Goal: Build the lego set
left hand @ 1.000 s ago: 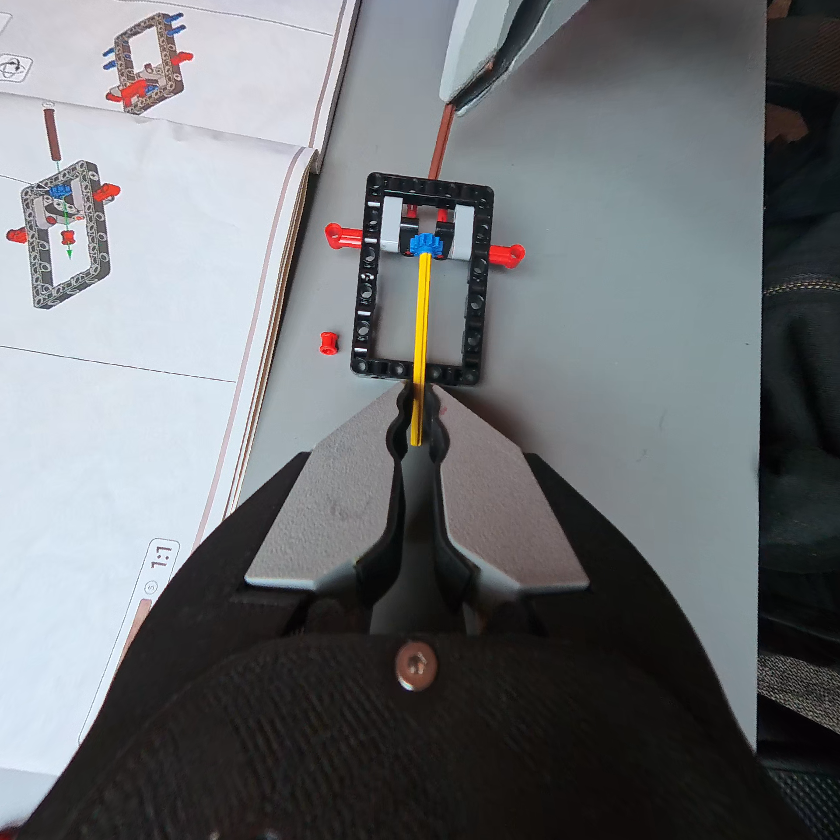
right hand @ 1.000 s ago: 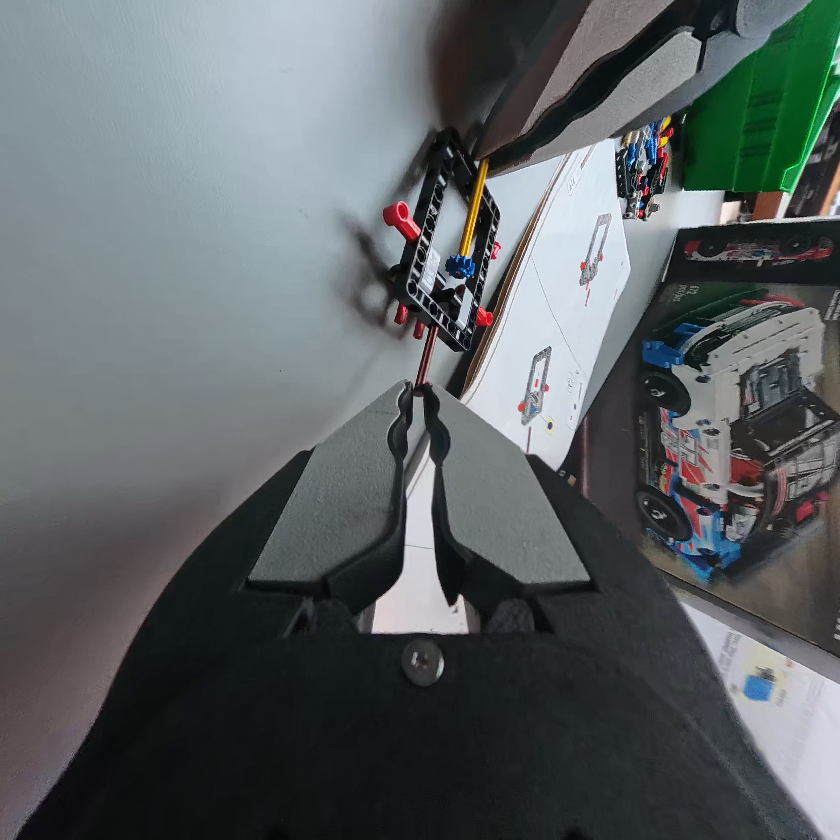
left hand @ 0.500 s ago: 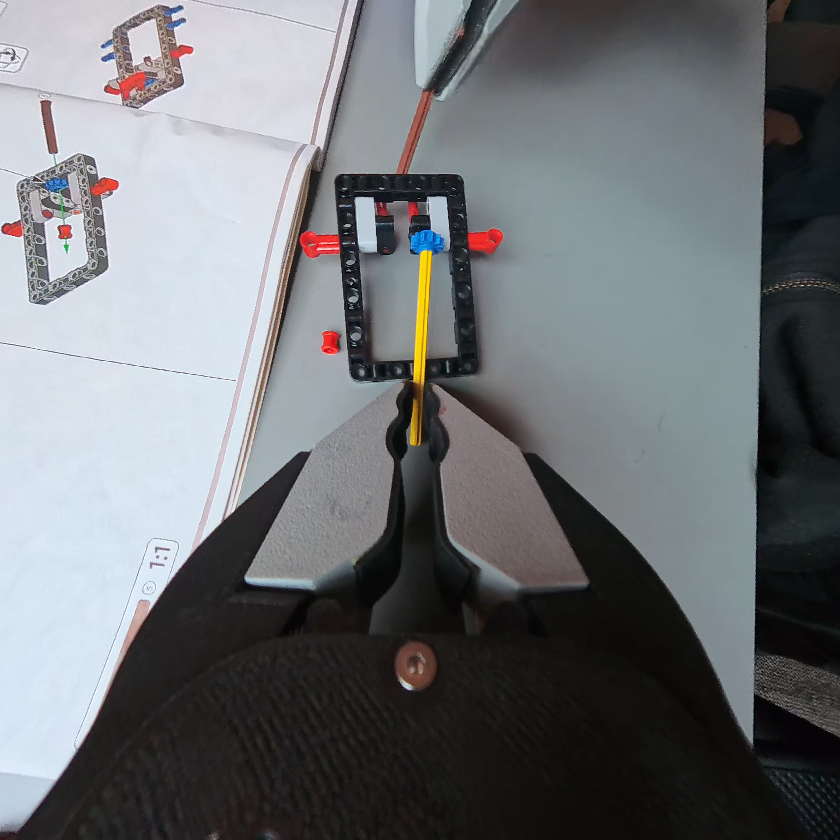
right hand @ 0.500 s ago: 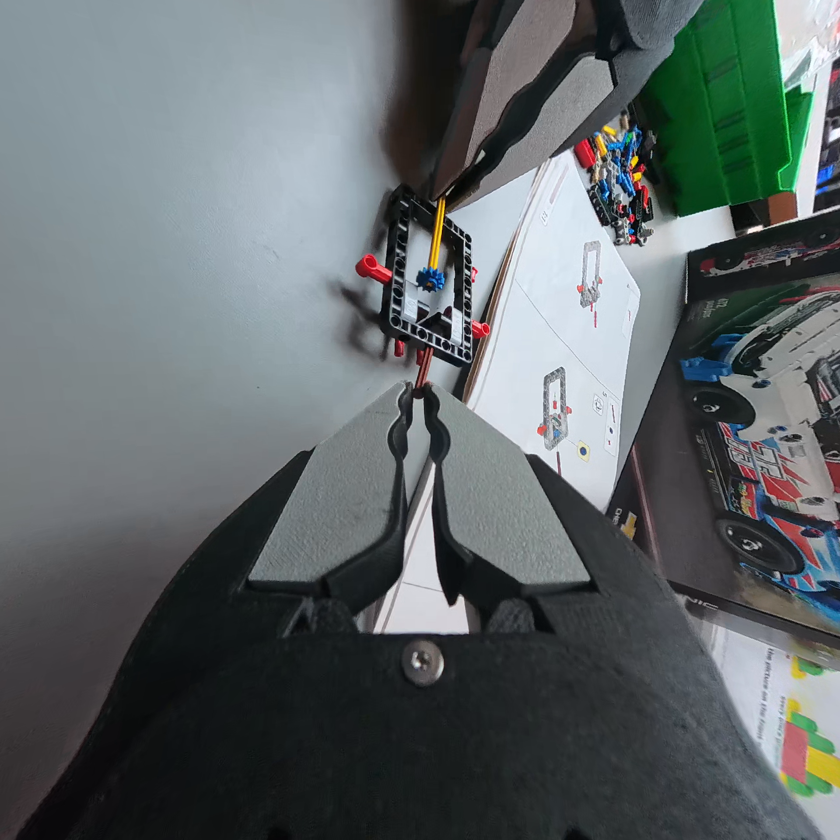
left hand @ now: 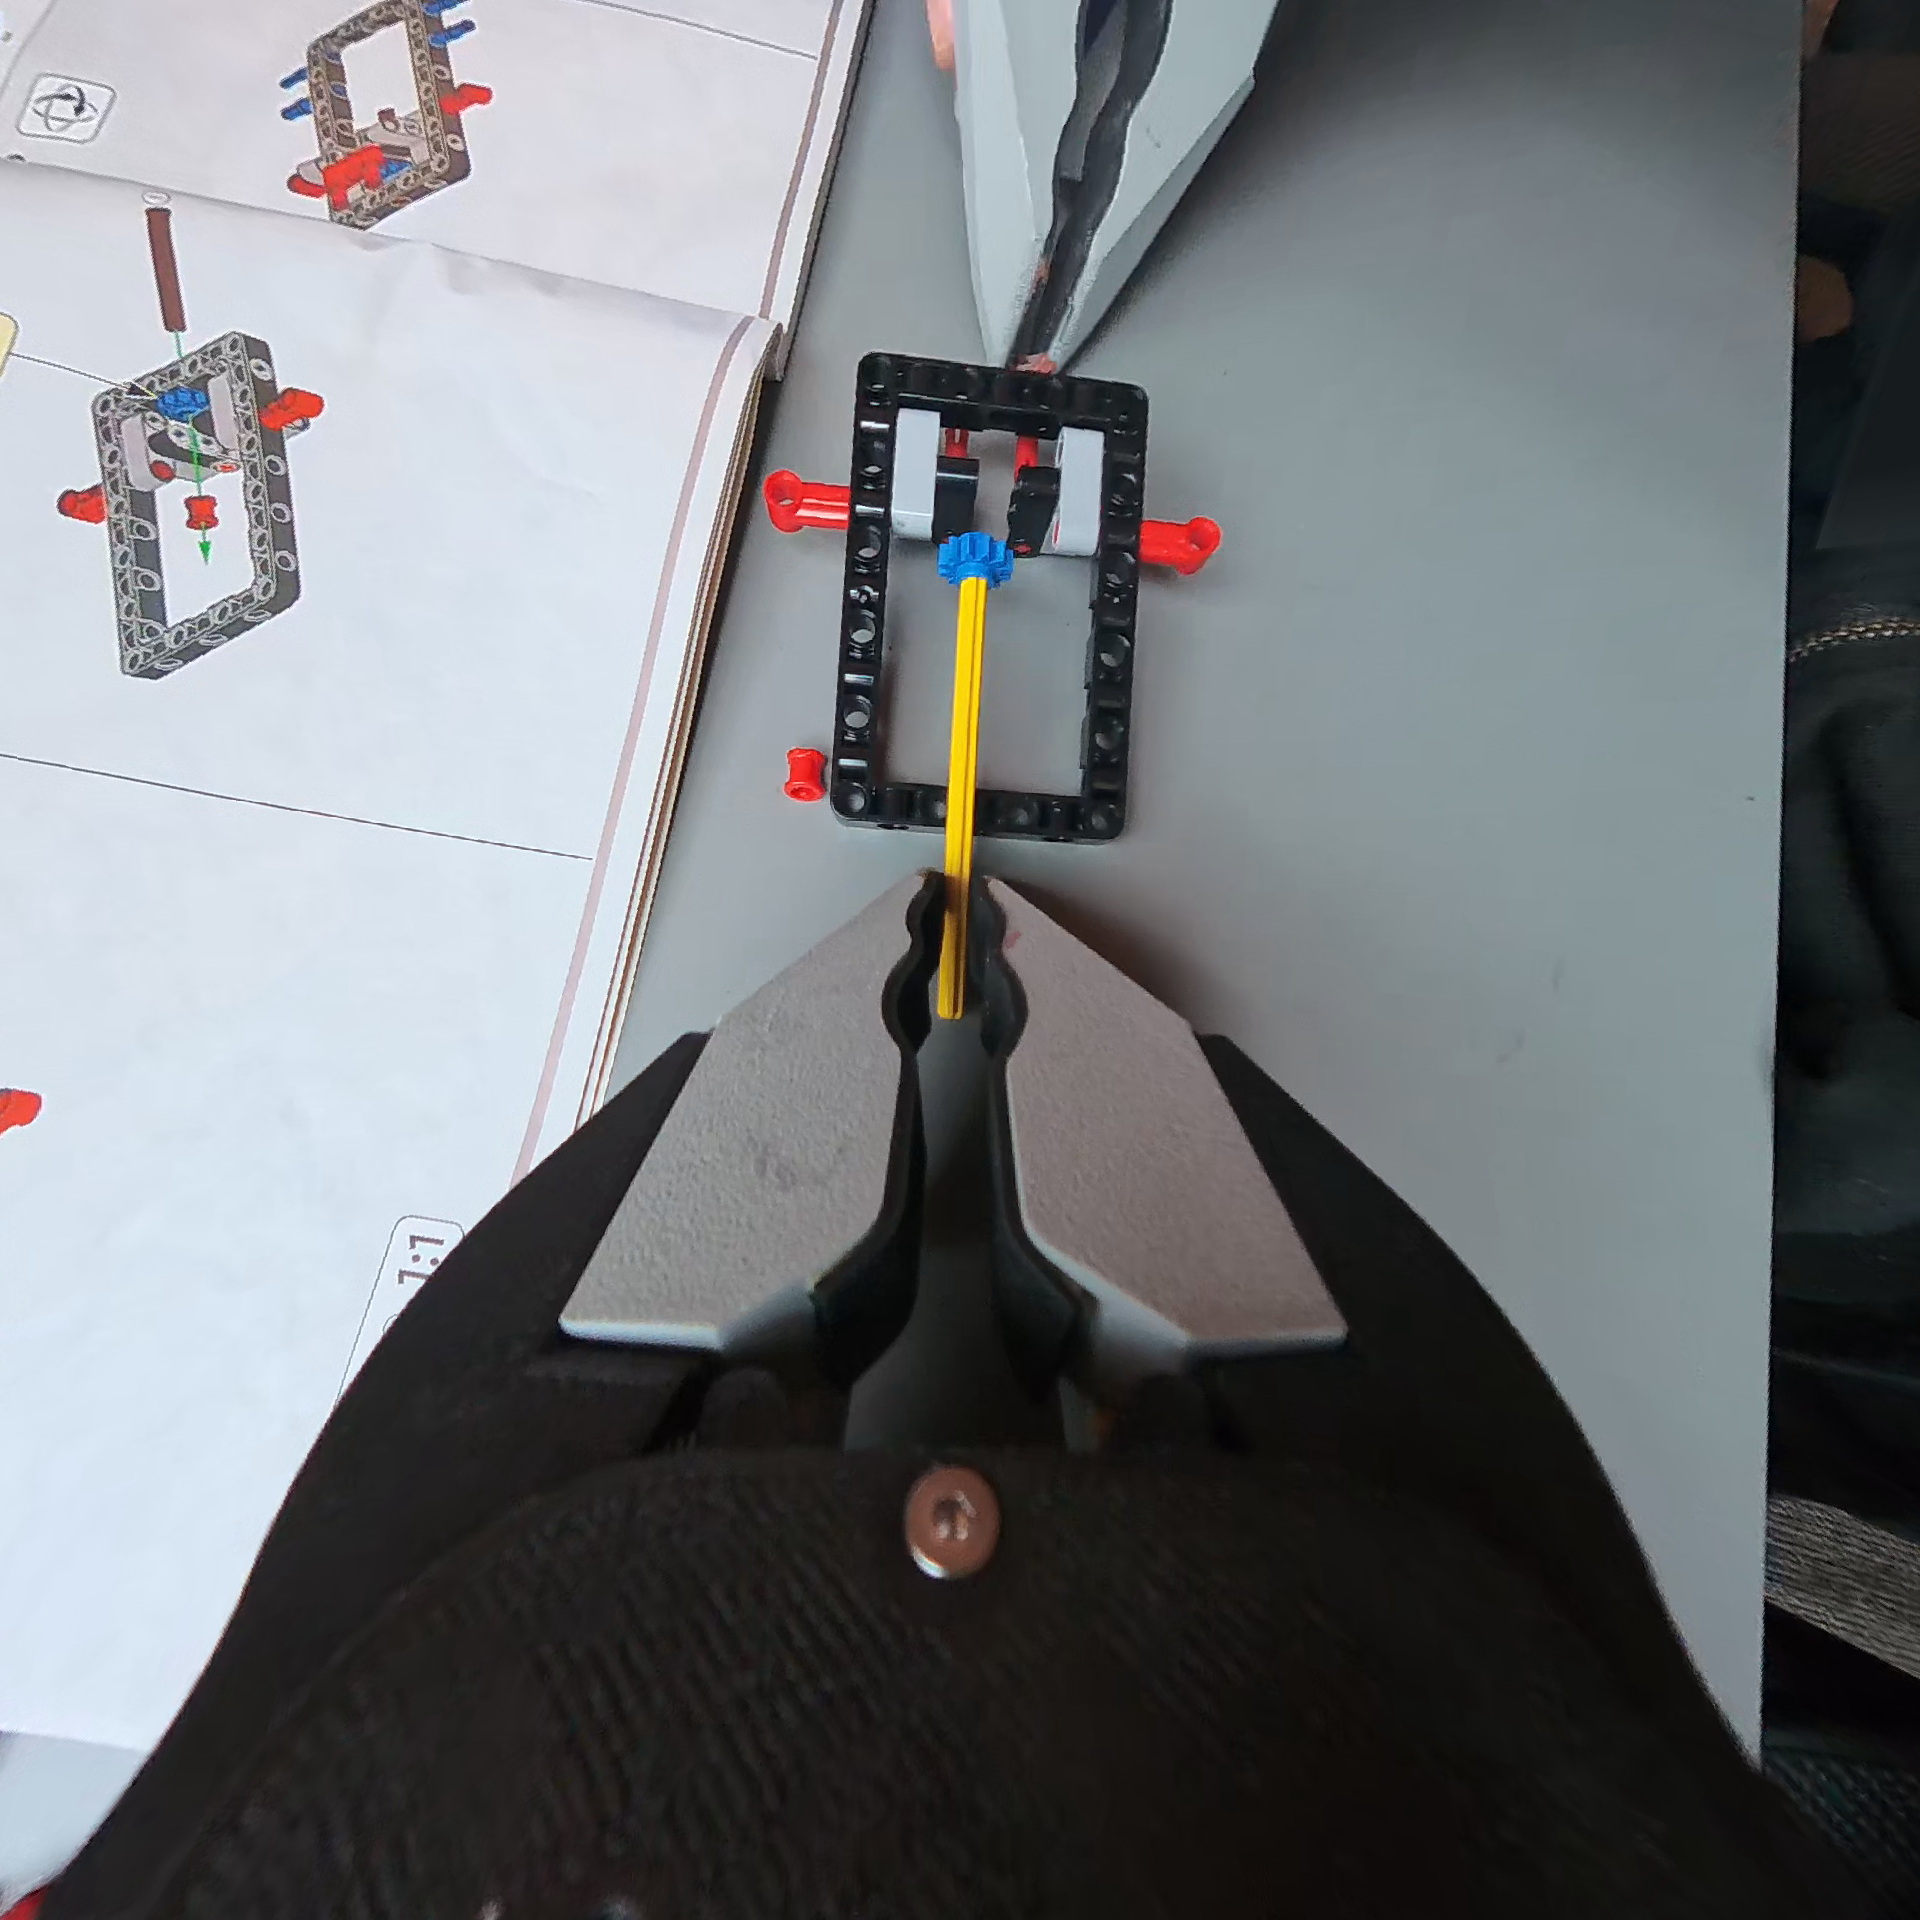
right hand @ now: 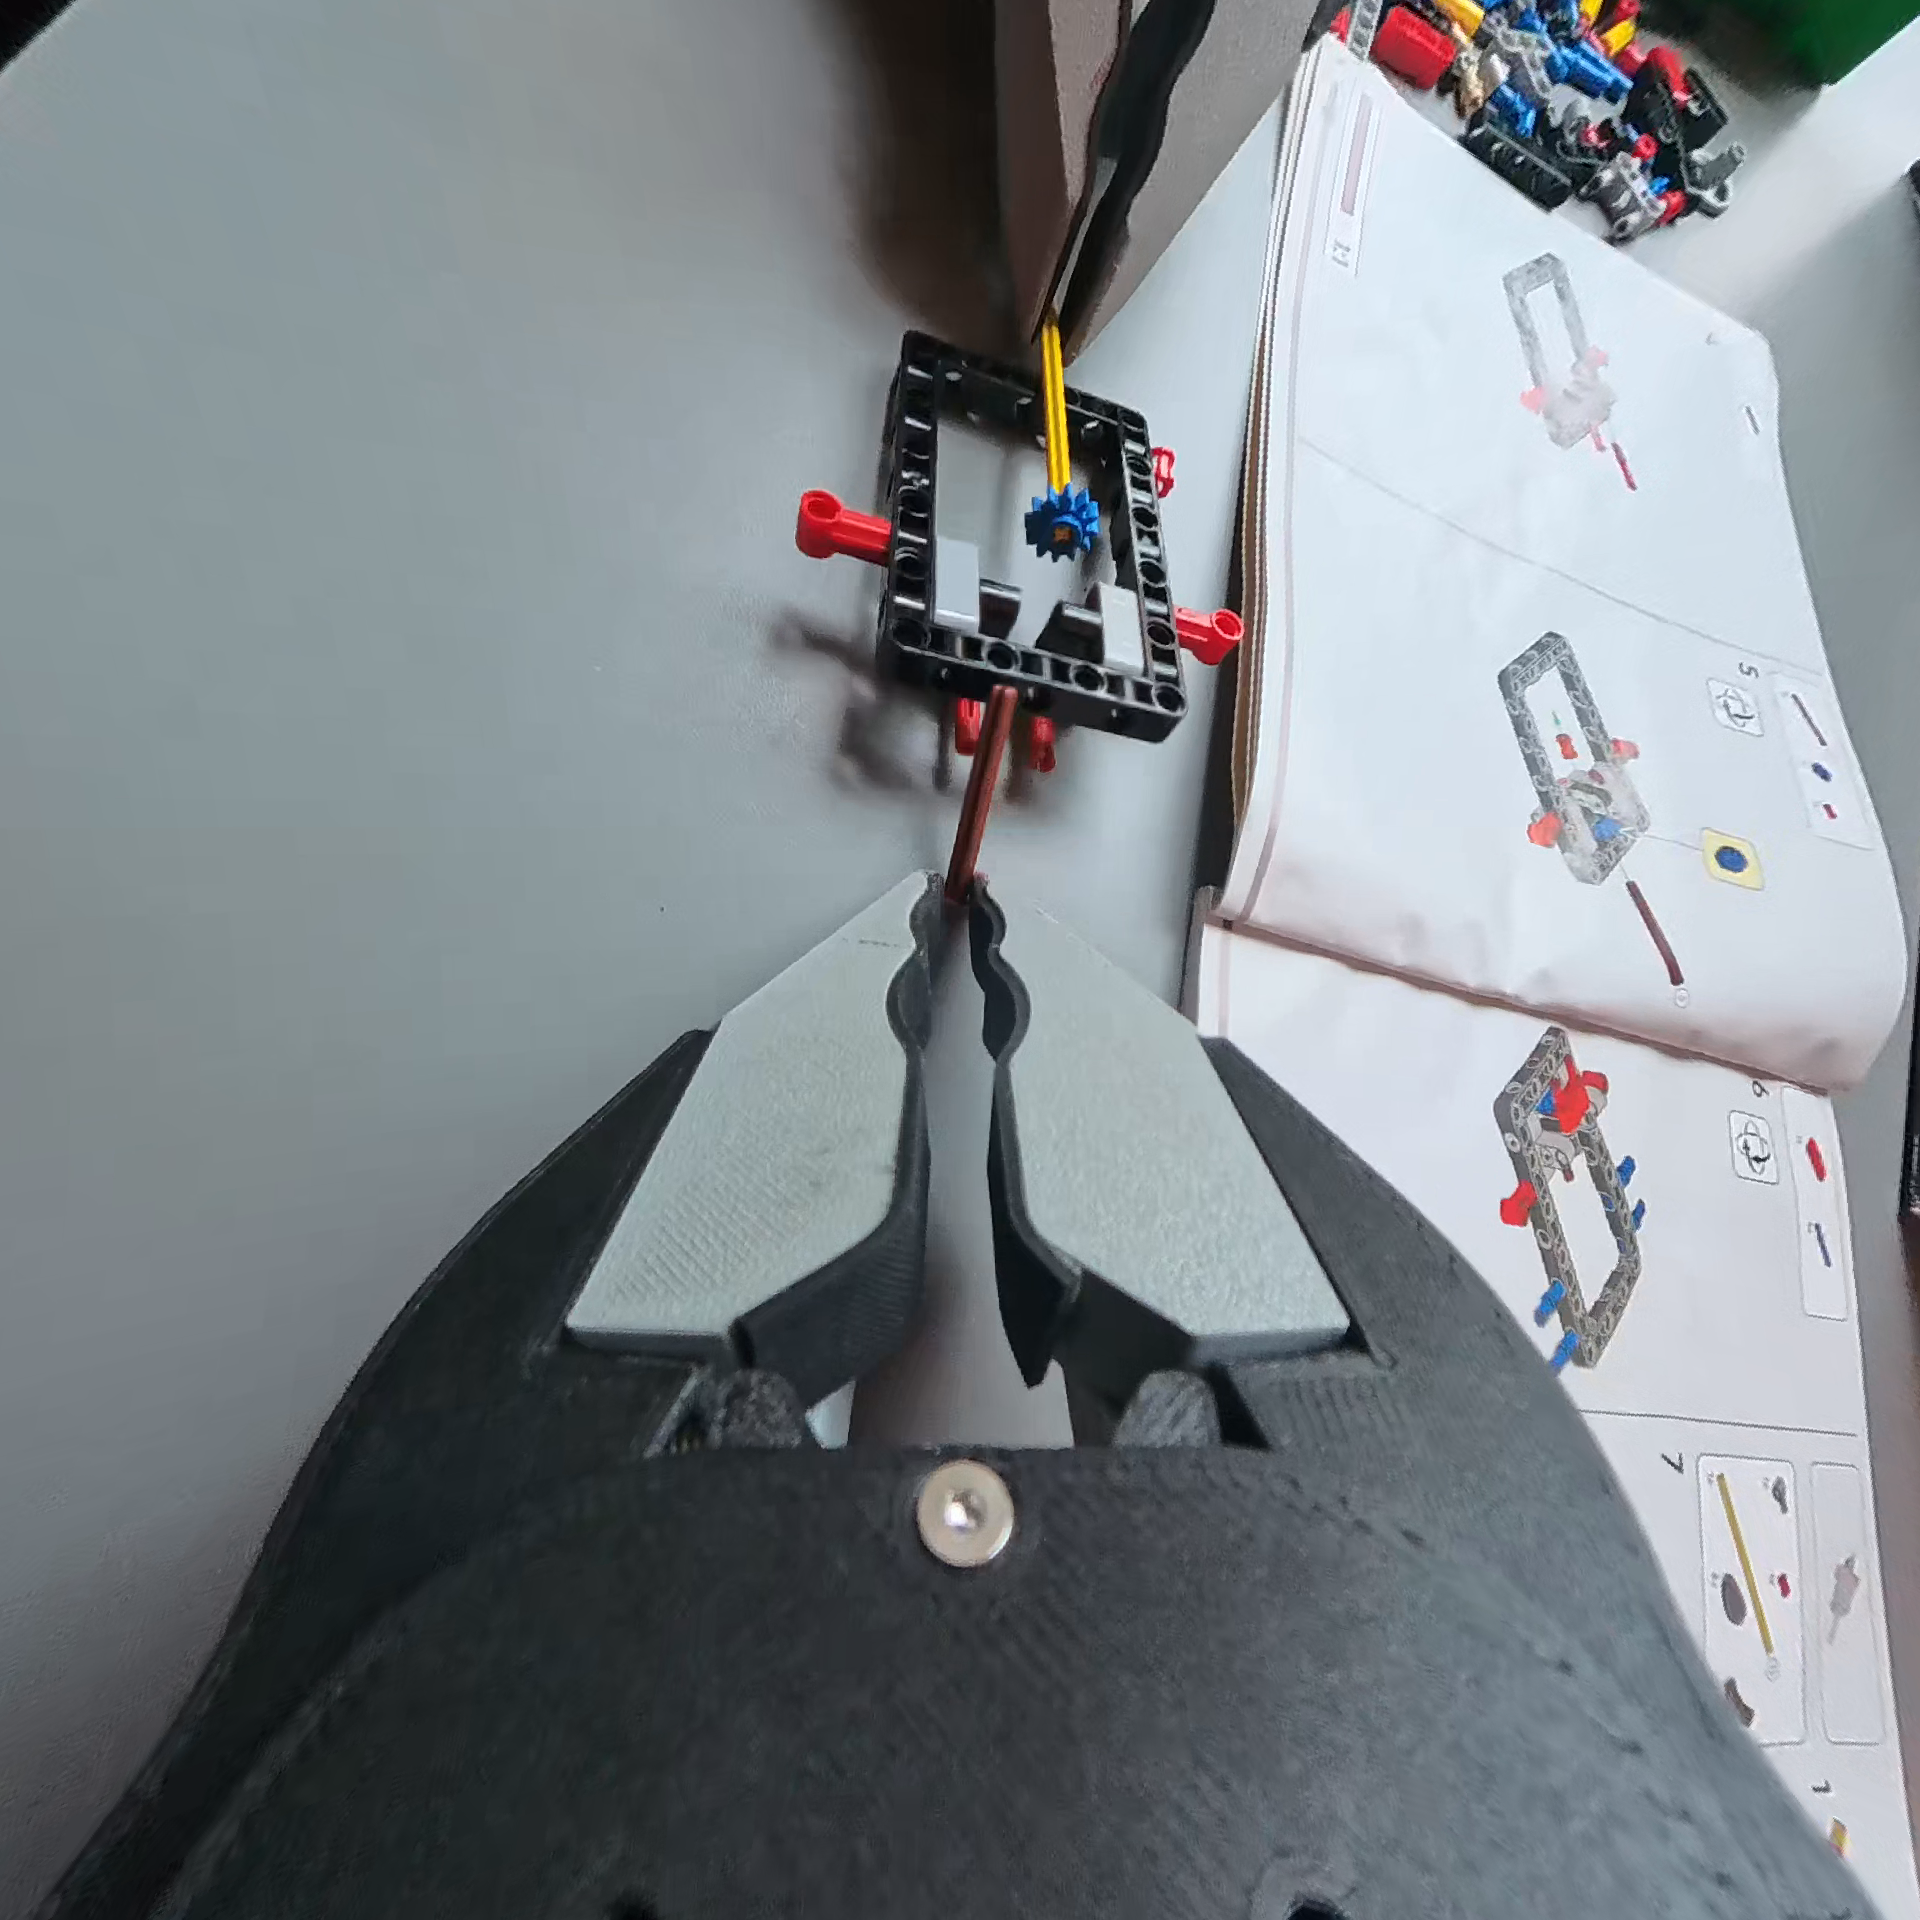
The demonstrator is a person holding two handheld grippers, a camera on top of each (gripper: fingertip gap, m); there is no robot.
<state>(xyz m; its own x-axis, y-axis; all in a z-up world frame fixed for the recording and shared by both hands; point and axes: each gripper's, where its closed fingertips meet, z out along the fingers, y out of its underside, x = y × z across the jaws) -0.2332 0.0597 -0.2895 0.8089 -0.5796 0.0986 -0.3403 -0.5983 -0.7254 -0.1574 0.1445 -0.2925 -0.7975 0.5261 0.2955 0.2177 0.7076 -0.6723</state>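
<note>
A black rectangular lego frame [left hand: 992,592] with grey and red parts lies flat on the grey table; it also shows in the right wrist view [right hand: 1029,540]. My left gripper [left hand: 956,894] is shut on a yellow axle [left hand: 964,727] with a blue gear [left hand: 975,557] at its far tip, held over the frame's inside. My right gripper [right hand: 954,896] is shut on a dark brown axle [right hand: 982,790] whose tip meets the frame's outer short side. A small red bush [left hand: 803,774] lies beside the frame's near left corner.
An open instruction booklet [left hand: 312,675] lies left of the frame, and shows at the right in the right wrist view [right hand: 1507,623]. A pile of loose lego parts [right hand: 1558,94] lies beyond the booklet. The table edge [left hand: 1782,935] runs along the right. The gap from one gripper's tips to the other's is roughly 12 centimeters.
The right gripper has swung round and come closer, so the brown axle's tip now meets the frame's short side. The frame has straightened. The left gripper still holds the yellow axle over it.
</note>
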